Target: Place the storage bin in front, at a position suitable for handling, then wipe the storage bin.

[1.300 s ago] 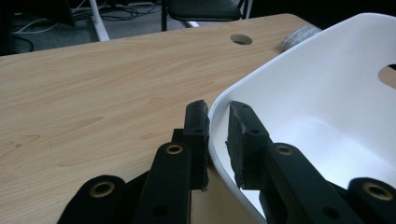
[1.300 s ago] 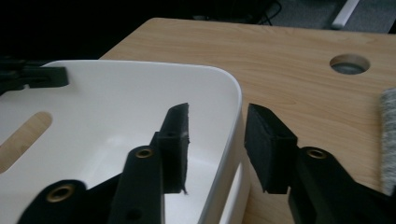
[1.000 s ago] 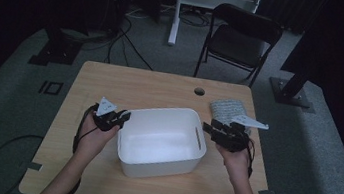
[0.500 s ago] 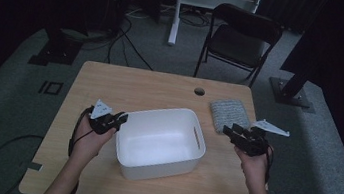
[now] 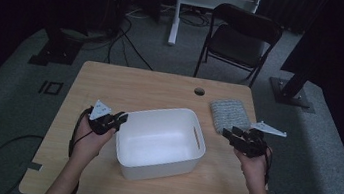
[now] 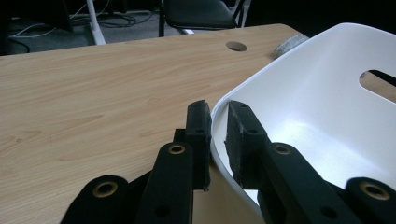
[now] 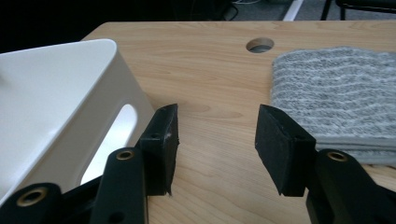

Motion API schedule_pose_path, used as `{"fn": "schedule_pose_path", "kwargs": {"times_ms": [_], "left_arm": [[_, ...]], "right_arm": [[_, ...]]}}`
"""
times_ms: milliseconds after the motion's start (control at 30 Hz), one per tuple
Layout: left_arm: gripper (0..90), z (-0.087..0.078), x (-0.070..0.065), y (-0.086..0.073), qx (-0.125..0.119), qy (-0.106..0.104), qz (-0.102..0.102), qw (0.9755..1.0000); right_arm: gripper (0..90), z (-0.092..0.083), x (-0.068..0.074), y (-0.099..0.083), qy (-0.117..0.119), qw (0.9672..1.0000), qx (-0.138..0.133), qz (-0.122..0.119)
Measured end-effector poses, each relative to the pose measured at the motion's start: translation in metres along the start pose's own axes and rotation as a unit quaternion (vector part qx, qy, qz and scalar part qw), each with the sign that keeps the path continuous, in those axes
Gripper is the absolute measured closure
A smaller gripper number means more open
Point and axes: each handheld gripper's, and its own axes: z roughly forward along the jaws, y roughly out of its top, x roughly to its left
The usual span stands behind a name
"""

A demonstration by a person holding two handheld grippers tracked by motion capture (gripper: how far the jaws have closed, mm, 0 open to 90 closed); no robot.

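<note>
Left gripper (image 5: 117, 119) at about eight o'clock in the high view, jaws pinched close together, pads (image 6: 200, 125) nearly meeting, pointing toward three o'clock. Left forearm rising from six o'clock. Right gripper (image 5: 230, 134) at four o'clock, pointing toward ten o'clock, jaws parted with nothing between them, having just been opening. Right forearm entering from five o'clock.
</note>
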Motion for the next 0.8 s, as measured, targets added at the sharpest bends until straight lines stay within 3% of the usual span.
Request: {"fn": "schedule_pose_path", "kwargs": {"times_ms": [133,433,800], "left_arm": [[79.3,0.000,0.003,-0.001,-0.004,-0.011,-0.007,0.9999],[79.8,-0.001,0.001,0.000,-0.005,-0.003,0.006,1.0000],[80.6,-0.001,0.006,0.000,-0.008,-0.018,0.009,0.9998]], "right_arm": [[44.7,0.002,-0.003,-0.002,0.001,1.0000,0.000,-0.004],[39.9,0.013,-0.015,-0.007,-0.007,0.9999,0.004,-0.007],[37.3,0.037,-0.042,0.006,-0.034,0.9994,0.006,-0.005]]}}
